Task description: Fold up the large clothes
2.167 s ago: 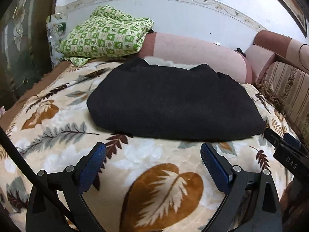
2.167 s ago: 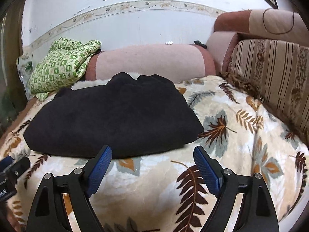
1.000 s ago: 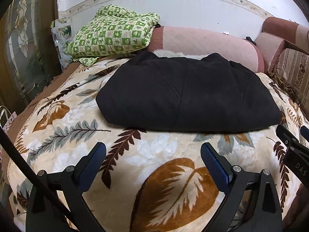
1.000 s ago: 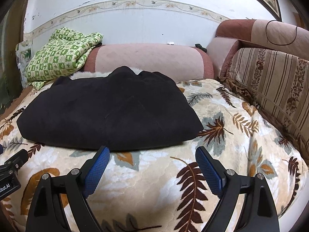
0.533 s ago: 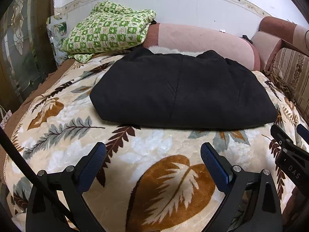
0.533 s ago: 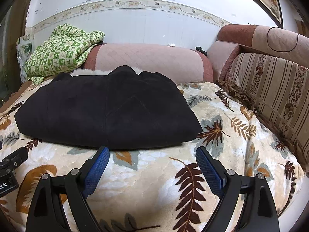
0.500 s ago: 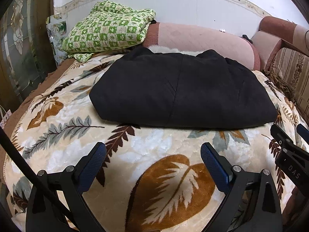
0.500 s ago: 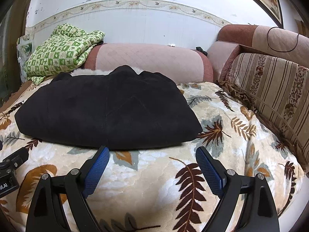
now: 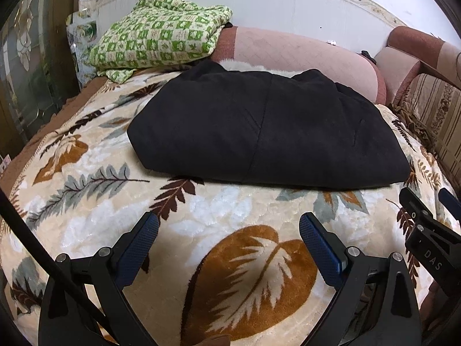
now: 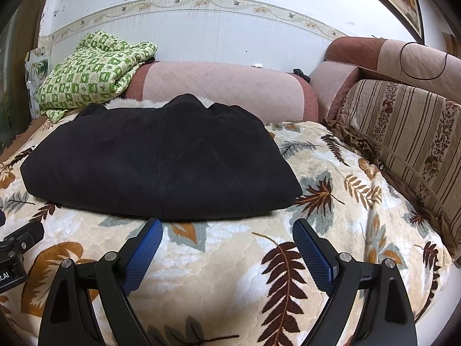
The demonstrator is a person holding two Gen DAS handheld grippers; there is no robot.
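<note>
A large black garment (image 9: 265, 127) lies folded into a thick rectangle on a leaf-patterned blanket (image 9: 245, 259); it also shows in the right wrist view (image 10: 158, 161). A strip of white fur lining (image 10: 135, 103) peeks out at its far edge. My left gripper (image 9: 229, 230) is open and empty, above the blanket just short of the garment's near edge. My right gripper (image 10: 227, 232) is open and empty, its left fingertip close to the garment's near edge. The right gripper's body (image 9: 429, 248) shows at the right of the left wrist view.
A folded green checked quilt (image 9: 161, 37) rests at the back left on a pink bolster (image 10: 224, 86). A striped sofa back (image 10: 403, 132) runs along the right. A glass door (image 9: 26, 66) stands at the left. The leaf blanket (image 10: 331, 207) spreads right of the garment.
Both grippers drew back a little from the garment and rose slightly. In the last half second they have hardly shifted. The garment has not moved.
</note>
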